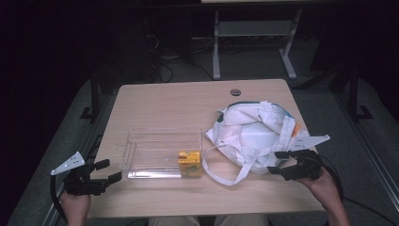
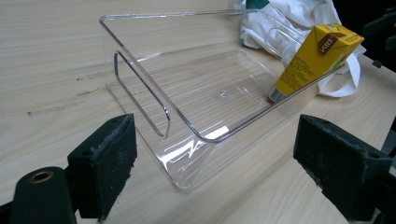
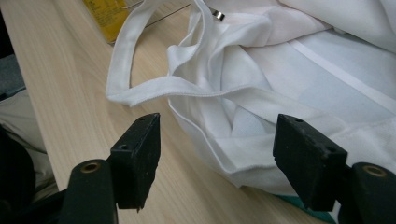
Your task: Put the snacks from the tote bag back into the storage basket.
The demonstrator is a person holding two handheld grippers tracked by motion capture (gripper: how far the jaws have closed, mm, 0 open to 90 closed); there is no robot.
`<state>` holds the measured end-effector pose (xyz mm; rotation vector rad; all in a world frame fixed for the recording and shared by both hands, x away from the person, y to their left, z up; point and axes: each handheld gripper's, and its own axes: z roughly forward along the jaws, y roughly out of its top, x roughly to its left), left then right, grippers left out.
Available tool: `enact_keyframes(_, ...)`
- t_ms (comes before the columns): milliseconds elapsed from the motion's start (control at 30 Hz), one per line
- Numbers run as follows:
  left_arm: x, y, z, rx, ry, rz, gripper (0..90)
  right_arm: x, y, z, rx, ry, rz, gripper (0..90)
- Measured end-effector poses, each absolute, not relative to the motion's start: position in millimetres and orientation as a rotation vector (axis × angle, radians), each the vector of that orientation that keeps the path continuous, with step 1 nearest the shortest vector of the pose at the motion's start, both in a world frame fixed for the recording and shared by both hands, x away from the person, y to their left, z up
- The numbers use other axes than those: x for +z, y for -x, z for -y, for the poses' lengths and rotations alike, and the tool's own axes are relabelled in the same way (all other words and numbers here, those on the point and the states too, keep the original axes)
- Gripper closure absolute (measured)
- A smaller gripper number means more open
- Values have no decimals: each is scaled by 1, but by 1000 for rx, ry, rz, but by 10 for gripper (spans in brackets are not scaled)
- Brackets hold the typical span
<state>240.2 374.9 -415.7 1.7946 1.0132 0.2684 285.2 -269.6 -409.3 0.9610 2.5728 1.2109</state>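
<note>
A clear plastic tray (image 1: 129, 151) lies on the wooden table, with a yellow juice carton (image 1: 189, 163) leaning at its near right corner. In the left gripper view the carton (image 2: 314, 59) tilts against the tray's wall (image 2: 140, 84). A crumpled white cloth bag (image 1: 254, 134) sits to the right, and its strap (image 1: 221, 176) loops toward the carton. My left gripper (image 1: 112, 170) rests at the table's near left corner, open with nothing between its jaws (image 2: 215, 168). My right gripper (image 1: 275, 162) is at the bag's near edge. Its jaws (image 3: 217, 149) stand apart around a fold of the bag (image 3: 289, 74) without pressing it.
A small round grommet (image 1: 235, 92) sits near the table's far edge. Behind the table stand the white legs of another desk (image 1: 216, 47) and some cables on the floor. Bare tabletop lies beyond the tray and along the near edge.
</note>
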Motion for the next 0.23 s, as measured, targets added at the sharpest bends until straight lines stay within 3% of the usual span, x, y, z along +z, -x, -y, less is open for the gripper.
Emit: enact_keyframes(233, -416, -242, -372, 258, -1807, -996, 130, -412, -276, 272, 1245, -989, -2505, 302)
